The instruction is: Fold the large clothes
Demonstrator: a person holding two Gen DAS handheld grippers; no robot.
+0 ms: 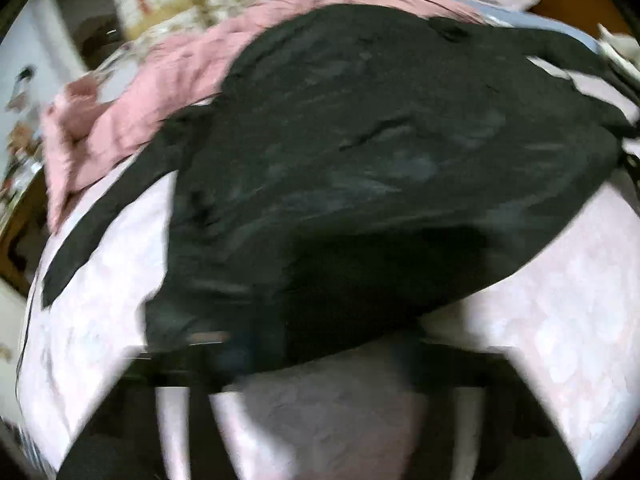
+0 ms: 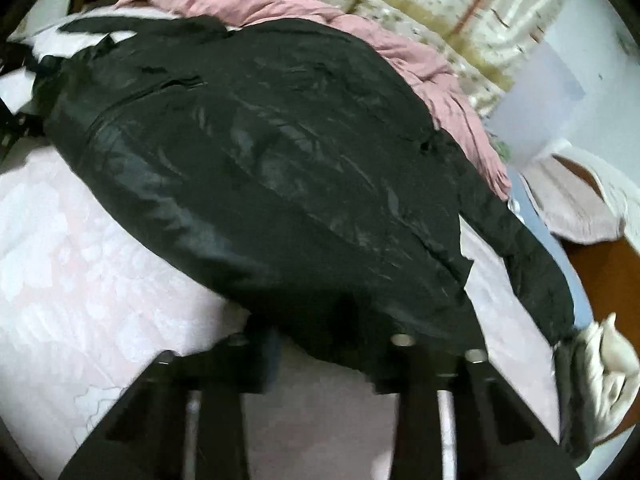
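A large black jacket (image 1: 360, 160) lies spread on the pale pink bedsheet (image 1: 560, 320), one sleeve stretched out to the left. My left gripper (image 1: 320, 360) is at its near hem. The hem drapes over the fingertips, and blur hides whether the pads press on it. In the right wrist view the same jacket (image 2: 260, 180) fills the middle, a sleeve running off to the lower right. My right gripper (image 2: 326, 354) has its jaws drawn in on the bunched near hem.
A crumpled pink garment (image 1: 160, 92) (image 2: 280, 4) lies behind the jacket, with a floral quilt (image 2: 420, 12) beyond it. At the right are a blue cloth (image 2: 560, 248), a white bundle (image 2: 608, 368) and the wooden floor (image 2: 600, 272) past the bed's edge.
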